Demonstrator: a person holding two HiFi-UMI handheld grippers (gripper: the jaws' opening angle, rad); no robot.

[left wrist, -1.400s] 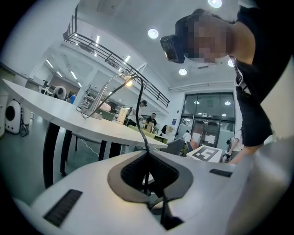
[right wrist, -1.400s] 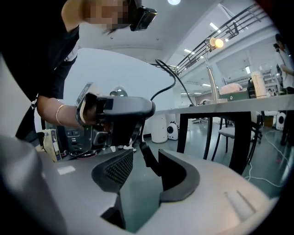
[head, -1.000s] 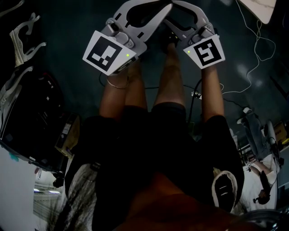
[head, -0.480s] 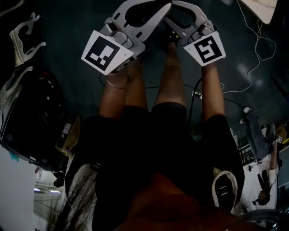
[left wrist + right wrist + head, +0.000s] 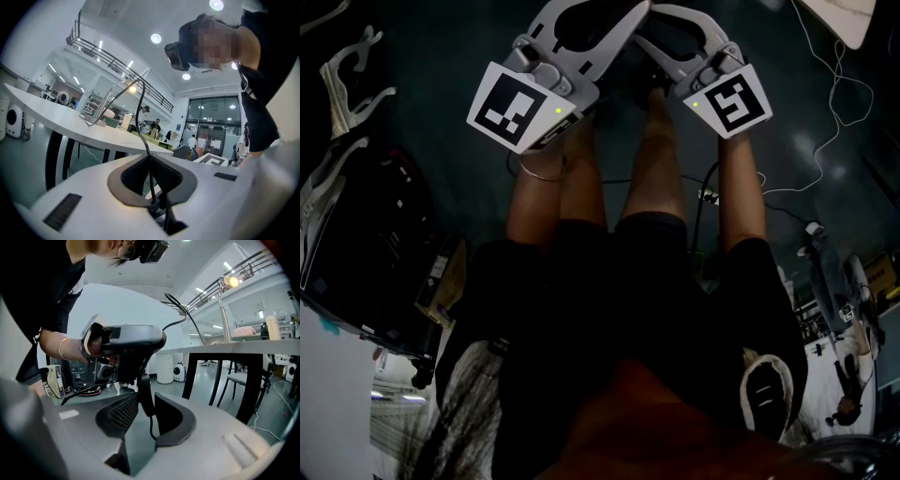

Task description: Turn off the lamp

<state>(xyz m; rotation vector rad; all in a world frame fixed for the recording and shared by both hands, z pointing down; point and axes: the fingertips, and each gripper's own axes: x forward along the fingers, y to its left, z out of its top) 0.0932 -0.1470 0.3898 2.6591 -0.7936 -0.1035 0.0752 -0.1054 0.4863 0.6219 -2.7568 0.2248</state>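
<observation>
Lamp [image 5: 230, 281]: it's standing up on the white bench [image 5: 70, 126], well apart from both grippers, and its bulb is glowing (so it's not off yet).

Cord [image 5: 142, 117]: a thin black line is rising out of the left jaws and arching away toward the bench side of the room.

Left gripper [image 5: 150, 164]: it's pointing about level, and its jaws are pinching together on the cord, the dark pads touching it on both sides.

Switch [image 5: 143, 394]: a small dark oblong on the cord is hanging upright between the right jaws, just under the nose of the left gripper.

Right gripper [image 5: 146, 404]: it's tipping slightly downward. Its jaws are standing narrow and have just been closing in, and the pads are sitting right up against the switch on either side.

The pair from above: the two grippers are angling in toward each other, tips nearly meeting out past the person's knees. The left marker cube [image 5: 523, 105] and the right marker cube [image 5: 731, 101] are facing up.

Person: they're bending over the work, wearing a bracelet [image 5: 542, 174] on the left wrist.

Floor [image 5: 441, 56]: it's looking dark and dim, with white cables [image 5: 834, 103] trailing across it on the right.
</observation>
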